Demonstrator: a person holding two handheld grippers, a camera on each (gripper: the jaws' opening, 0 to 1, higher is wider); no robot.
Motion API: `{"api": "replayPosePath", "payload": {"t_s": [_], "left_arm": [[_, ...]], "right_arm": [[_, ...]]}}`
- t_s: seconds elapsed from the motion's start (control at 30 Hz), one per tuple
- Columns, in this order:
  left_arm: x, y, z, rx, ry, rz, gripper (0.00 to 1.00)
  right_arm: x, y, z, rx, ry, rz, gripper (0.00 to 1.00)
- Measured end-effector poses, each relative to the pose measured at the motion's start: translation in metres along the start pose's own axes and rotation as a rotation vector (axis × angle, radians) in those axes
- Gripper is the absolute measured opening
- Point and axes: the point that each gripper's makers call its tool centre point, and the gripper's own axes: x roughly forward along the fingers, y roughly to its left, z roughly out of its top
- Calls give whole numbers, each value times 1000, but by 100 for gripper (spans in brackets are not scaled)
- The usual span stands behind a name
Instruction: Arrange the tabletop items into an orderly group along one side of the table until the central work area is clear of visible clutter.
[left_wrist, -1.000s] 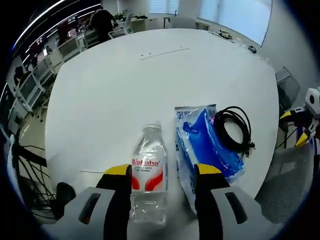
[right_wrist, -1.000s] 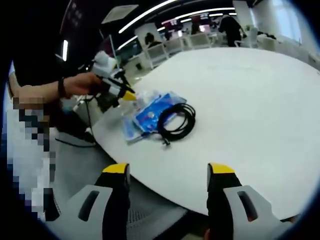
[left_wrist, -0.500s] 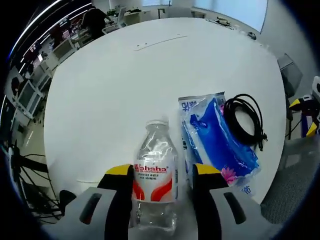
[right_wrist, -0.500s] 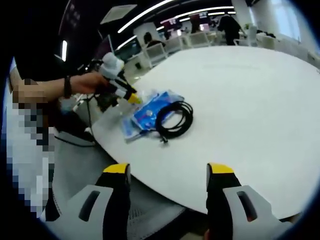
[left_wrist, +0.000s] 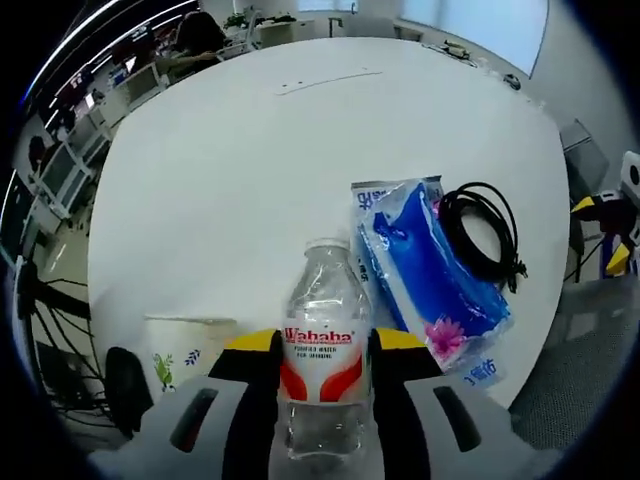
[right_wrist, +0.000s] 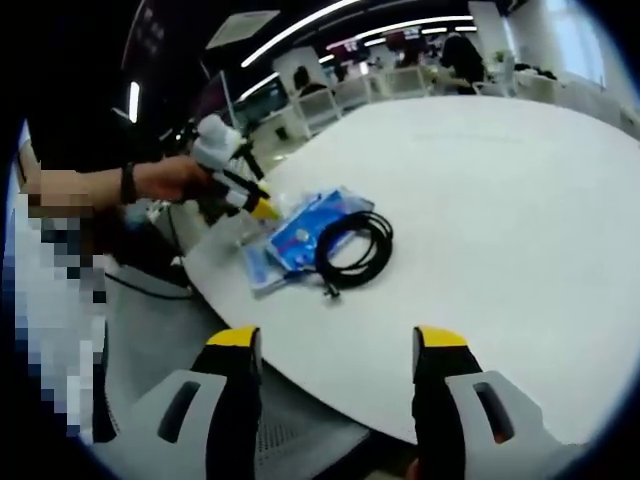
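As the left gripper (left_wrist: 325, 345) stood at the near edge of the round white table (left_wrist: 250, 170), its two yellow-tipped jaws were pressed against the sides of one clear water bottle (left_wrist: 326, 350), which stood upright between them with its red-and-white label facing the camera. One bottle was counted. Just beside it, to the right in the left gripper view, lay one blue tissue pack (left_wrist: 425, 275), flat on the table and close to the edge. One coiled black cable (left_wrist: 480, 240) lay against the far side of that pack, part of it resting on the wrapper. One pale paper cup (left_wrist: 185, 350) with a leaf print showed to the left of the bottle, partly hidden behind the gripper body; whether it stood on the table could not be told.

In the right gripper view, the right gripper (right_wrist: 335, 345) hung off the table edge with its jaws spread wide and nothing between them. A person's hand (right_wrist: 170, 180) held the left gripper over the tissue pack. Office desks and chairs stood well apart beyond the table.
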Motion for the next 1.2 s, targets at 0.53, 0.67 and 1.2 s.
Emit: {"api": "replayPosePath", "payload": {"t_s": [0.53, 0.67, 1.2], "left_arm": [[-20, -16, -41, -89, 13, 26, 35], [-23, -21, -49, -107, 18, 31, 35], [-35, -33, -82, -143, 67, 46, 35]], "right_arm": [[8, 8, 3, -32, 7, 41, 59], [11, 10, 6, -43, 9, 53, 59], [17, 14, 14, -72, 11, 78, 59]]}}
